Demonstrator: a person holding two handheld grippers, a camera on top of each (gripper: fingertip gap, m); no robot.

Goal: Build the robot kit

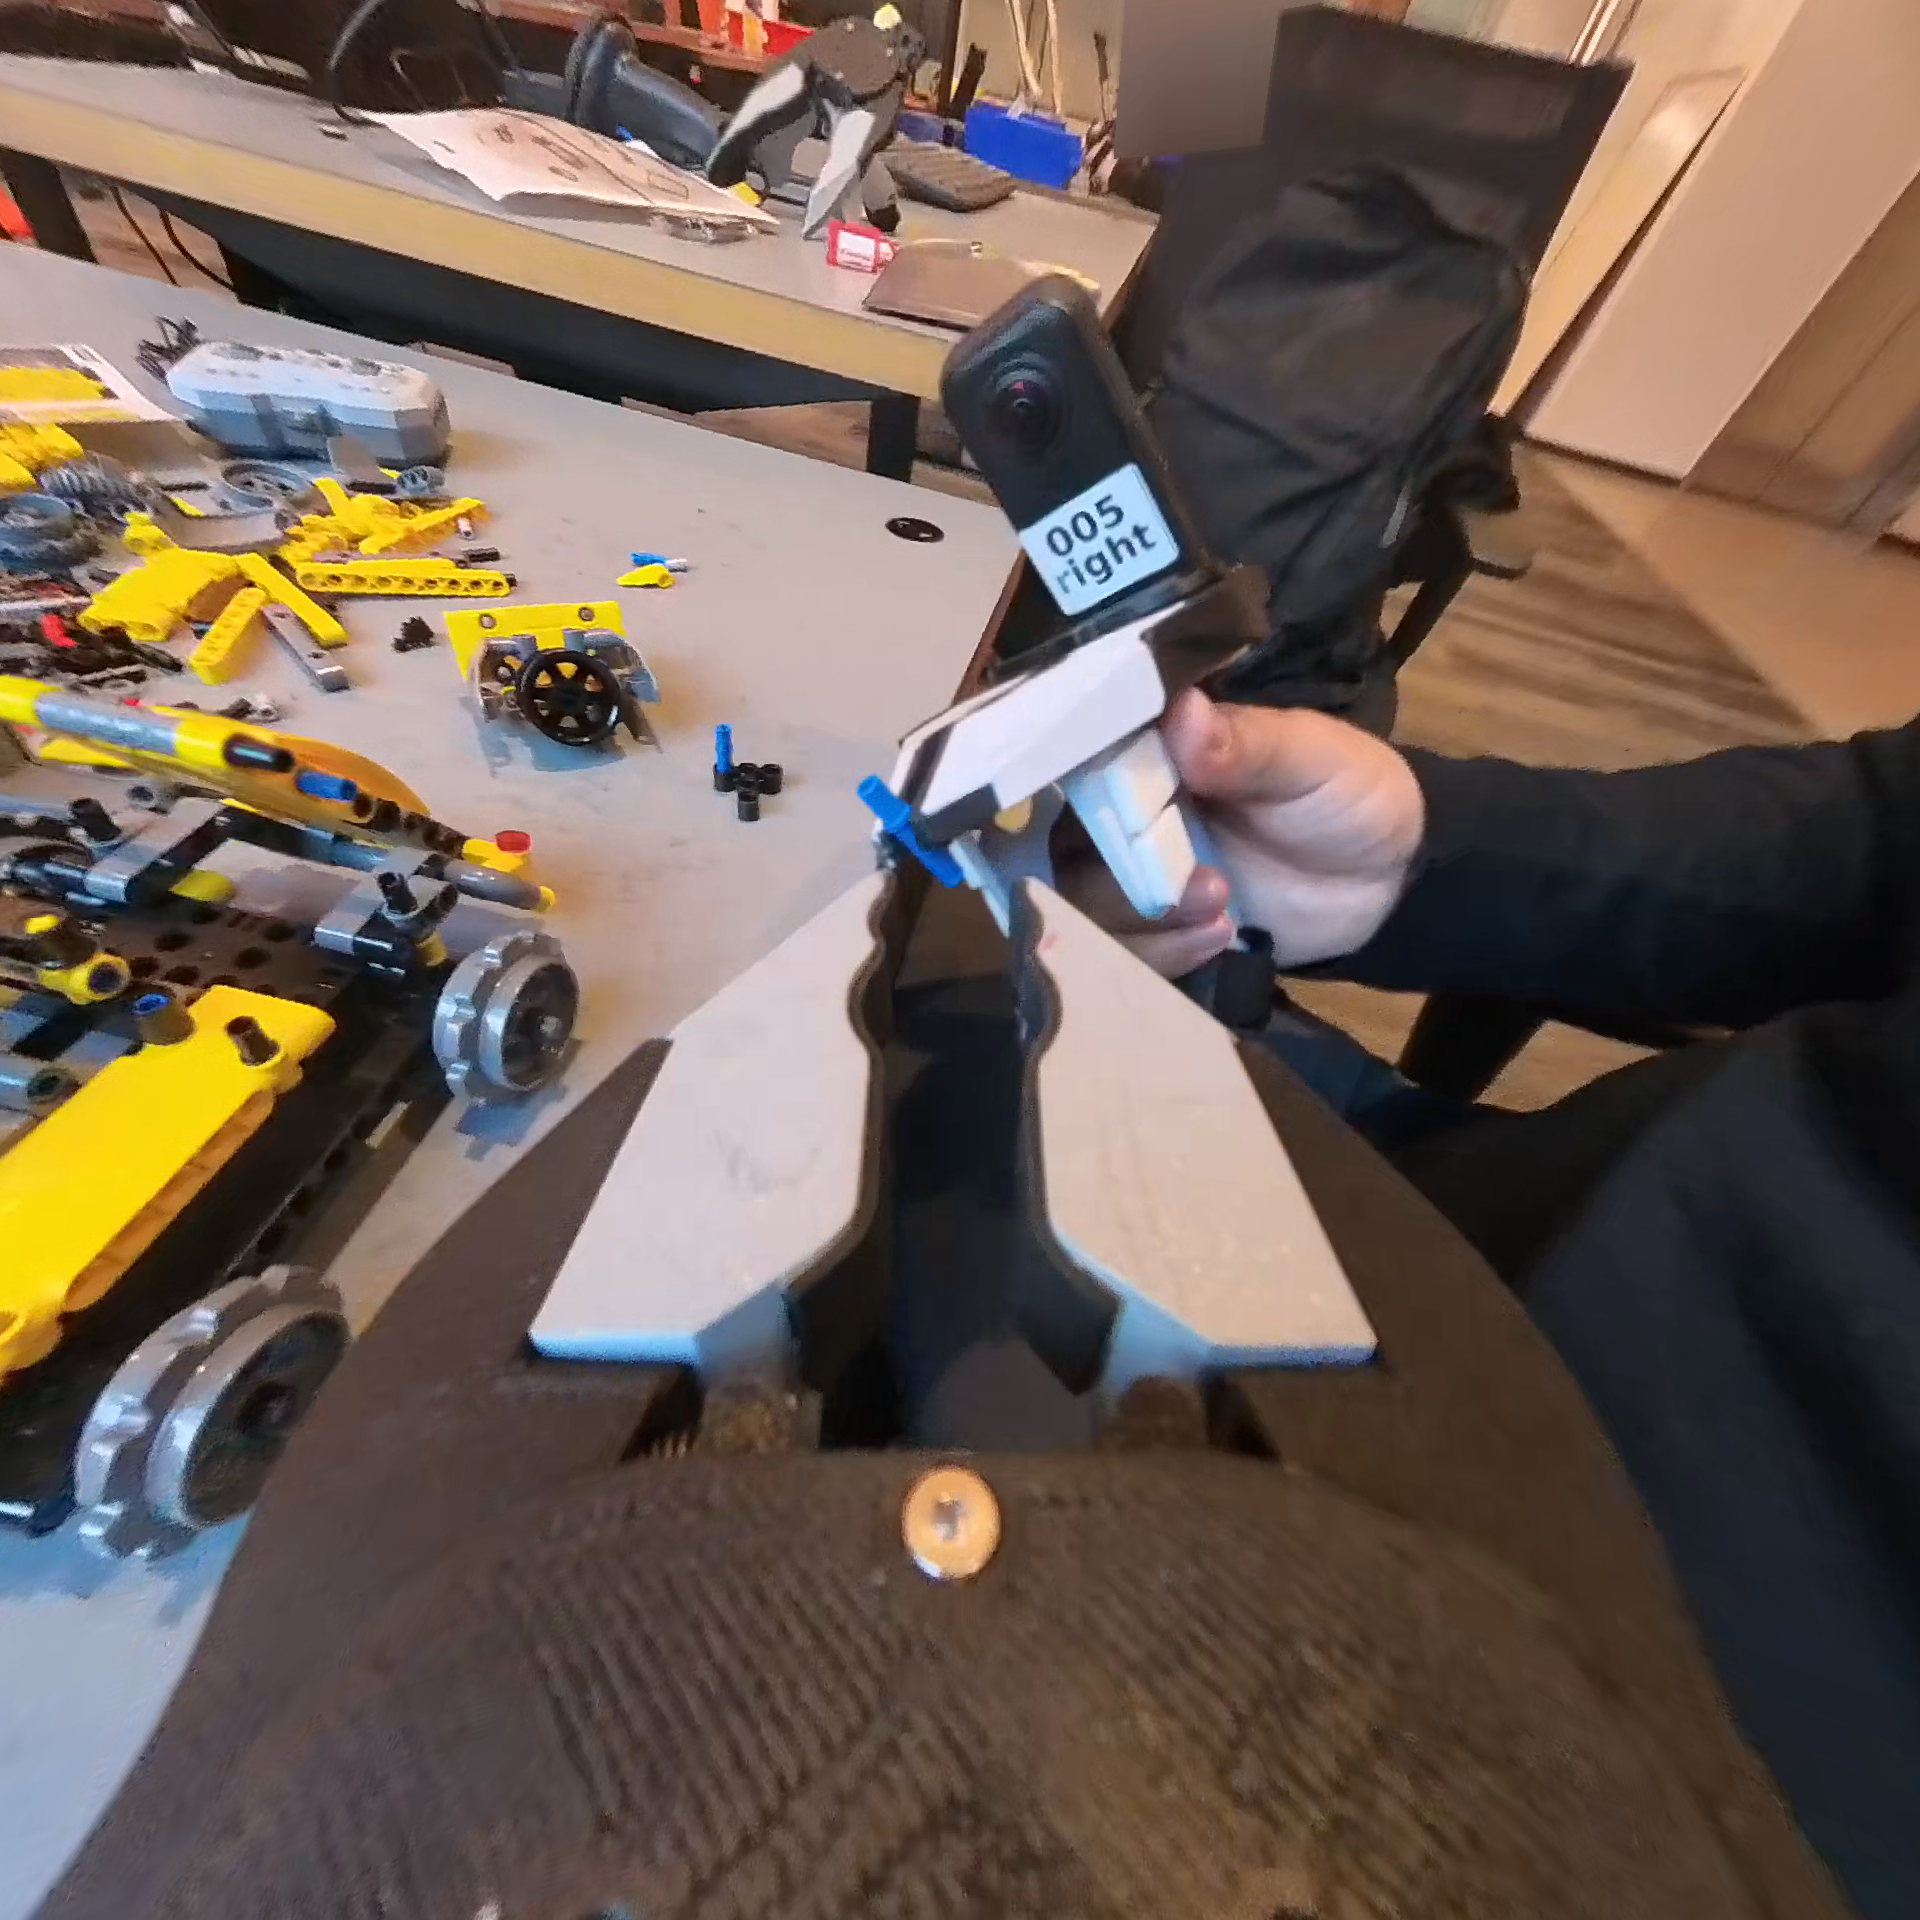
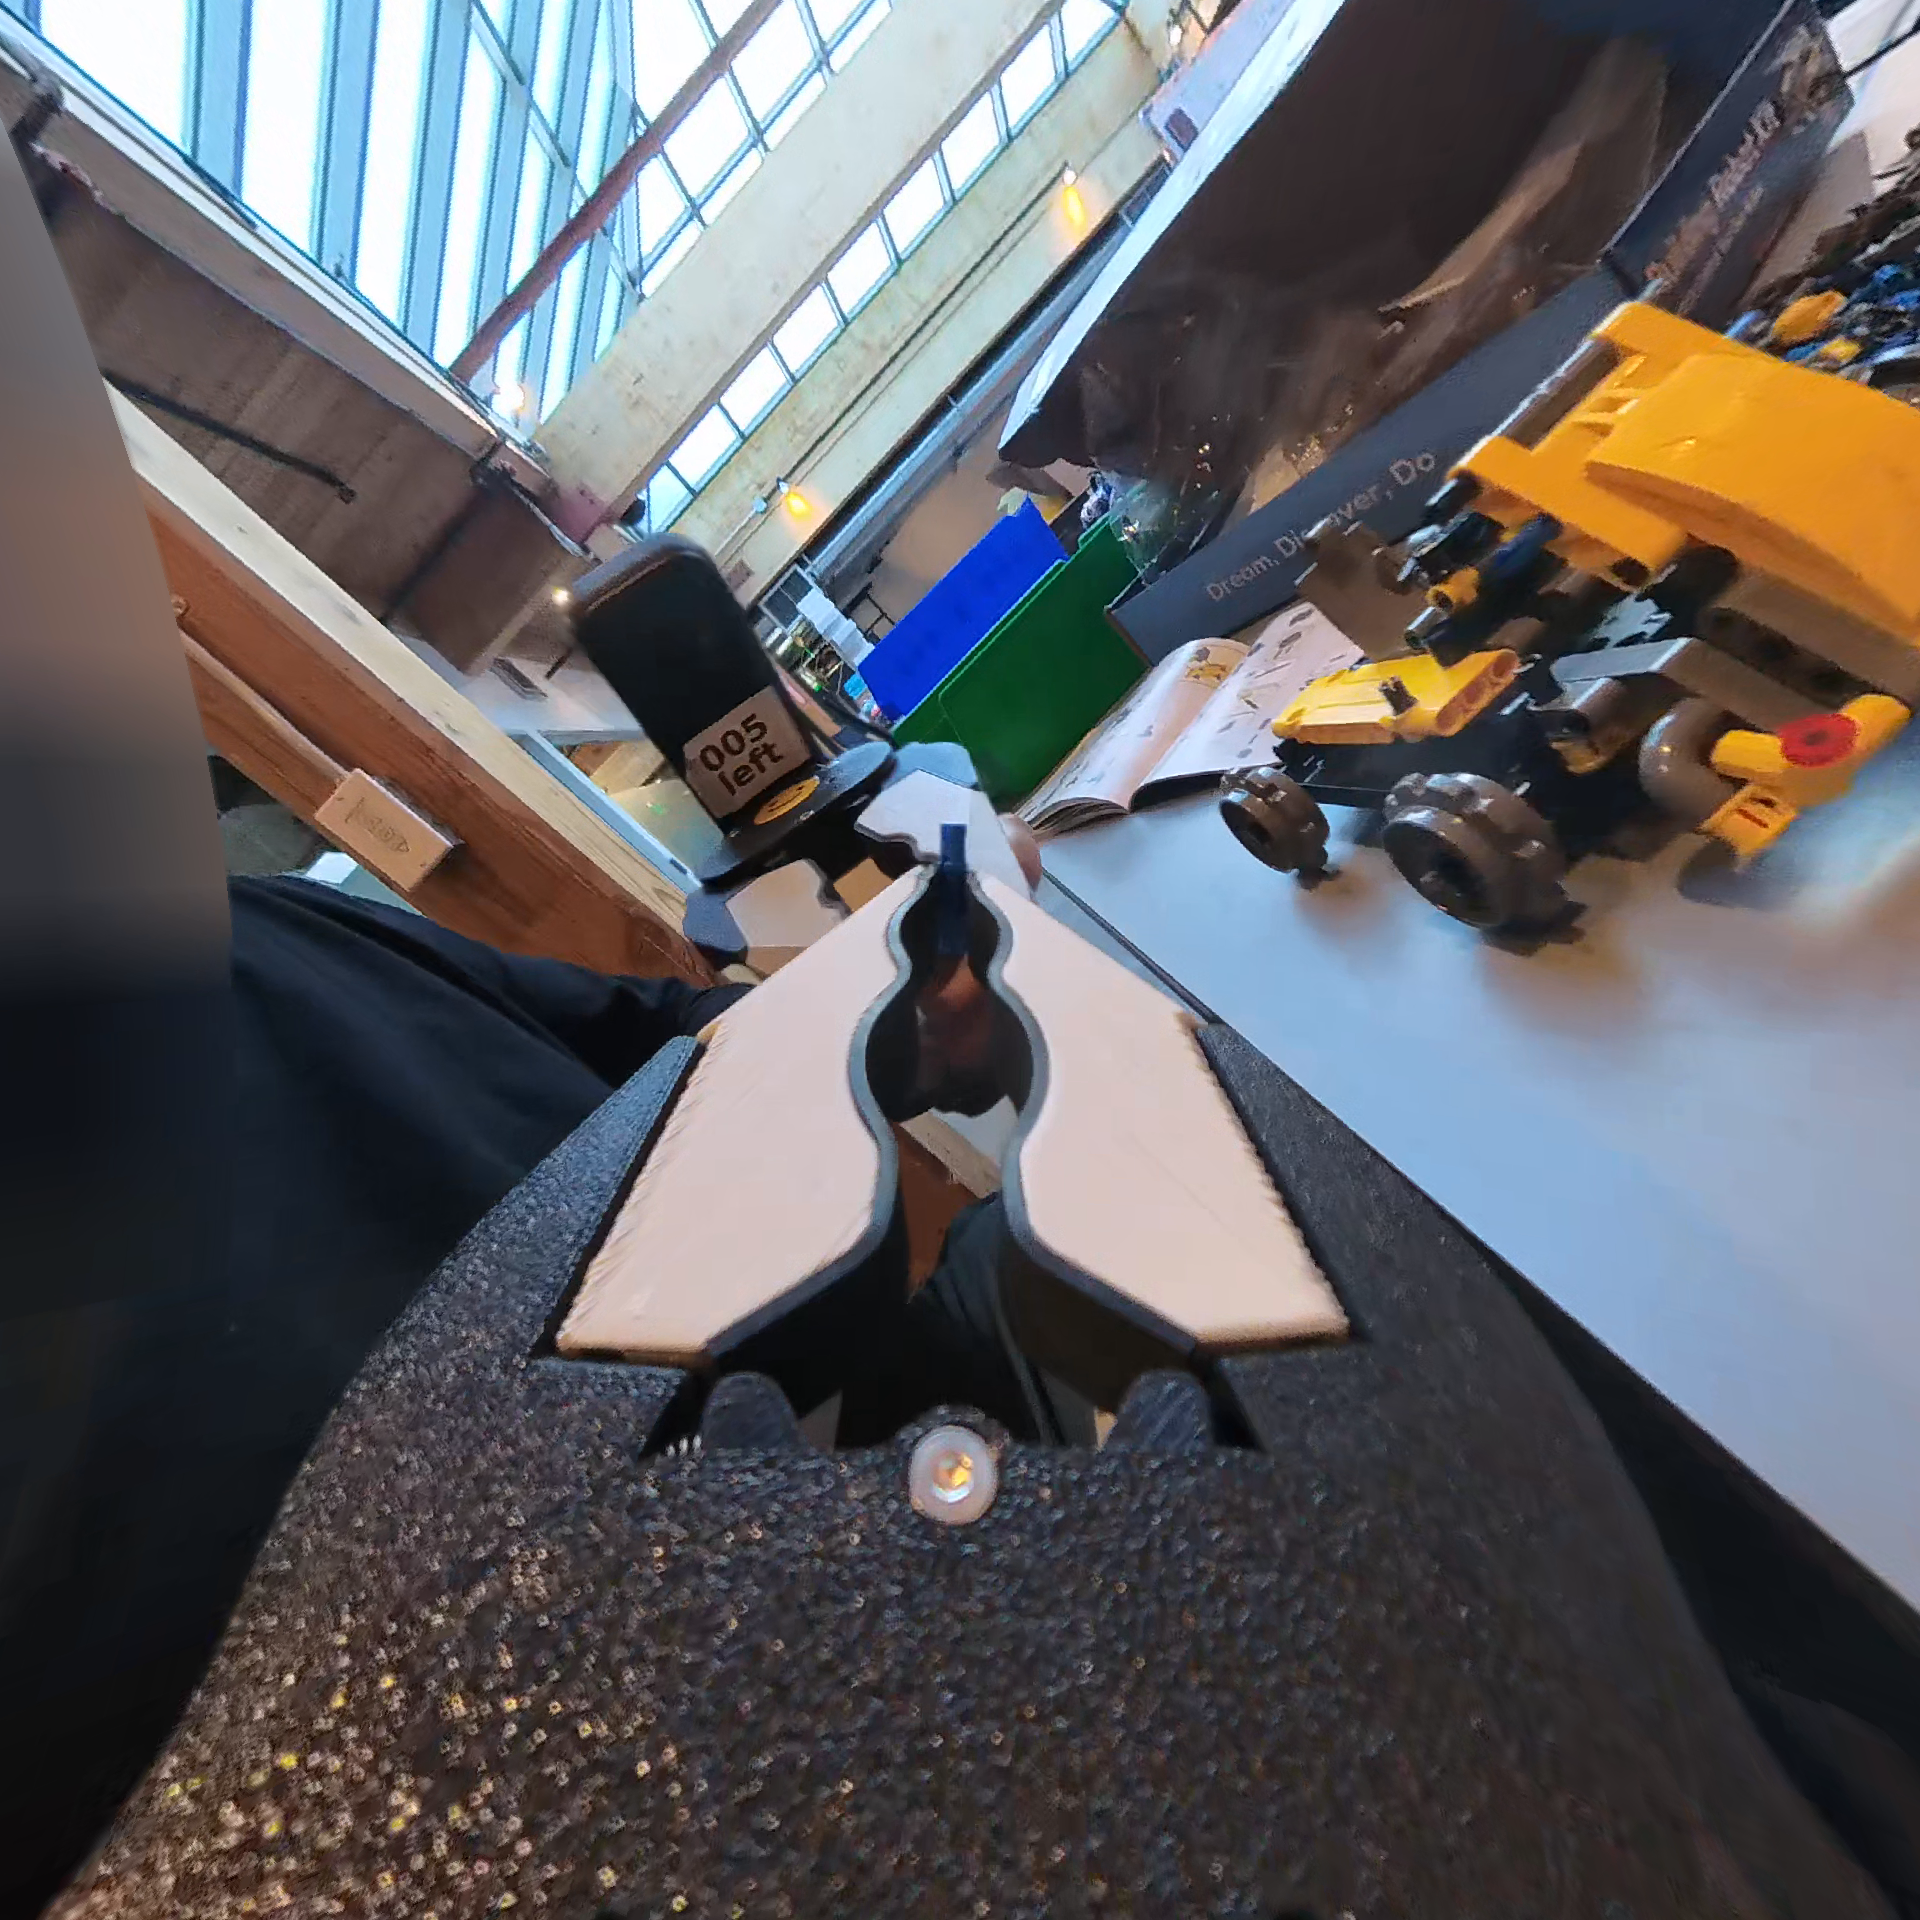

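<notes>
Right tool (image 2: 951,888) was clenched on a small blue pin (image 2: 952,847) at the surface's (image 1: 665,883) right edge; left tool (image 1: 951,899), jaws parted and apparently empty, sat just beside it.

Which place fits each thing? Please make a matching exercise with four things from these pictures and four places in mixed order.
Things:
1. pin
2. backpack
3. booklet
4. vehicle

Places:
A. lies open on the table, behind the wheels
B. rests on the chair
C. stands on its wheels on the table
D. is pinched between the tips of the right gripper

Pairs: 1-D, 2-B, 3-A, 4-C
</notes>
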